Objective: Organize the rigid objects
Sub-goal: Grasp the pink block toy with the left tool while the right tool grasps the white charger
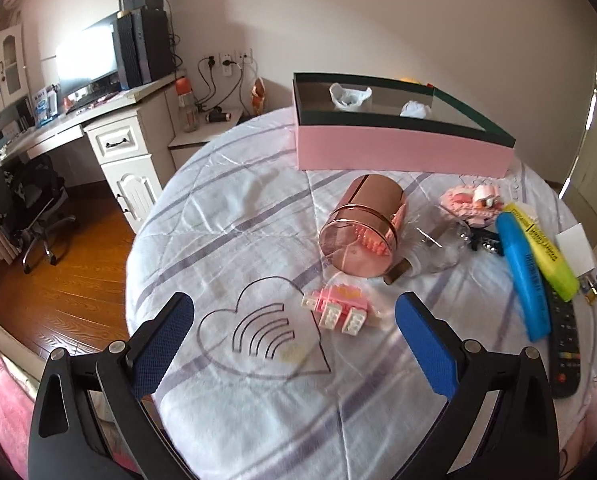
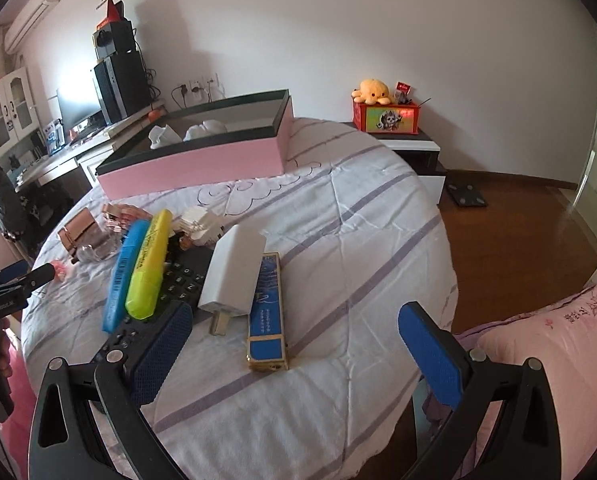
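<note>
On bed: blue case (image 2: 267, 312) lengthwise, perhaps lighter | both tongs released

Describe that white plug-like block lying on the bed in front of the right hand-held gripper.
The charger is a white, glossy, plastic-looking block with metal prongs at its near end. It lies tilted on the pile, one side propped on the black remote, the other leaning on the blue-and-gold box. The yellow highlighter lies just beside it. Neither gripper touches it. No cable shows.
</note>
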Demonstrator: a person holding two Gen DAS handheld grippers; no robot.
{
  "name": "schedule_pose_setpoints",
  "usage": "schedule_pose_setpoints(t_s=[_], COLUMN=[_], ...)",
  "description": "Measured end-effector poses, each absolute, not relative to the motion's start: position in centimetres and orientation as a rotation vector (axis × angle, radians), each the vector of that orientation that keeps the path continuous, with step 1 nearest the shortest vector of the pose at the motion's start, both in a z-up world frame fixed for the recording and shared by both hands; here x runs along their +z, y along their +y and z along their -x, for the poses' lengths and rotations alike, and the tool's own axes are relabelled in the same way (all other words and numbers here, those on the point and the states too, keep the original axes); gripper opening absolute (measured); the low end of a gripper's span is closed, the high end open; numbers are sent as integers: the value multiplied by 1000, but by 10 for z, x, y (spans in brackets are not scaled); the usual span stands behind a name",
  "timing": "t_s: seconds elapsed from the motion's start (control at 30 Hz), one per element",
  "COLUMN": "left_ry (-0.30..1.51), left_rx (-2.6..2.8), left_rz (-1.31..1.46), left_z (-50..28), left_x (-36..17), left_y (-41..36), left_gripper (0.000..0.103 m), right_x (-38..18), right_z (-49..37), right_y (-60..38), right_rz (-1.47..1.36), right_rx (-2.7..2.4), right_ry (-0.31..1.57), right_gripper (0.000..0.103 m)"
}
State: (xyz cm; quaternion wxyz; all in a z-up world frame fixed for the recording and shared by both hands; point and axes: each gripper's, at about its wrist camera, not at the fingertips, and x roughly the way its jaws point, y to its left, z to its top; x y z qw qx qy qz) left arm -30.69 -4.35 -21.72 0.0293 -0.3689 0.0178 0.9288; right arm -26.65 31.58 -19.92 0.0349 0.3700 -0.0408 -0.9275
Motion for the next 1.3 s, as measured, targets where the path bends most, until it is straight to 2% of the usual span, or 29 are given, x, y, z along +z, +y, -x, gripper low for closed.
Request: schedule_pose_setpoints(t_s=[0.1,0.17,0.2,0.33,0.47,0.5,0.6,0.7,0.73,0.9,1.23,1.27,1.3], left_ry=[45,57,77,96,138,125,117,115,112,101,67,66,61], left_rx=[2839,2839,2845,2827,2814,2806,2796,2792,2787,2774,2760,2761,2760], left_rz=[1160,1144,1130,1109,1102,1102,1099,1094,1093,1071,1065,1063,1065], left_z=[316,319,320,320,316,316,313,309,308,303,298,298,298], left_x=[-224,-227,-228,-226,-225,-224,-222,-220,-219,-216,-211,-211,-211], left_y=[-42,-41,-40,-36,-34,-35,-36,-37,-38,-36,-40,-40,-41], left_gripper=[79,61,57,30,30,30,30,30,30,30,30,30,30], right_x=[-202,-204,-205,-203,-202,-203,-208,-212,-212,-210,-206,-206,-203], right_z=[273,278,280,287,292,295,302,304,304,303,301,302,301], right_y=[314,313,311,304,297,295,293,290,289,282,279,279,279], right_rz=[-1142,-1150,-1155,-1131,-1104,-1116,-1142,-1151,-1147,-1140,-1132,-1141,-1125], right_rx=[-2835,-2836,-2835,-2825,-2814,-2800,-2771,-2747,-2746,-2730,-2744,-2743,-2745], right_ry=[-120,-111,-102,-78,-65,-58,-67,-74,-73,-34,15,31,35], right_gripper=[103,103,103,103,98,93,68,62,56,47,46,45,39])
